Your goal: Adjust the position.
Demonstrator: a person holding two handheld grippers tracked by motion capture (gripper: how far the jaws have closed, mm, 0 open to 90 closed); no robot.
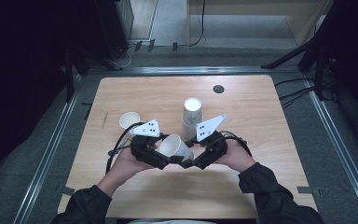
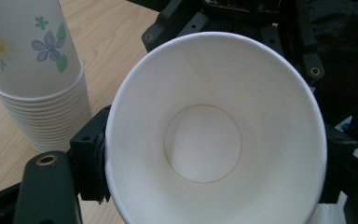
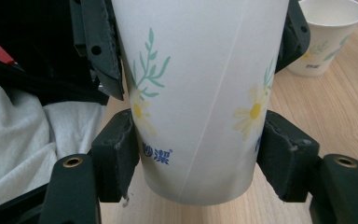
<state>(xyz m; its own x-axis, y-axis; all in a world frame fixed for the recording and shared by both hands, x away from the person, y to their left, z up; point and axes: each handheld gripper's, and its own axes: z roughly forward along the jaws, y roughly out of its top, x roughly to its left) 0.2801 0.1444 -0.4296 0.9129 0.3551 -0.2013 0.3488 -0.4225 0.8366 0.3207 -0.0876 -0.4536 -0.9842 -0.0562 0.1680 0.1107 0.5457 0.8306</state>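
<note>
I have the right gripper (image 3: 196,154) clamped on the base end of the paper cup (image 1: 175,146), both pads pressed flat to its wall just above the bottom edge, and the cup lies tipped on its side between my two tools, in front of the stack of cups (image 1: 191,117) and nearer my side of the table (image 1: 242,196). The left gripper (image 2: 214,156) has its jaws at the cup's mouth end, one against the rim on either side; in the right gripper view its dark pads lie against the upper wall, so I read it as gripping the cup too. On the cup wall I can read blue characters, the last one 洁, between printed yellow daisies and green sprigs; the first character is partly covered by my pad and I cannot make it out. From the left gripper view I look straight down the white inside to the round bottom; the cup's lower rim is cut off there. The stack stands upside down just behind the held cup, showing a blue flower and a cropped blue mark I cannot read. A single cup (image 1: 129,120) stands upright left of the stack, its print too small to read
</note>
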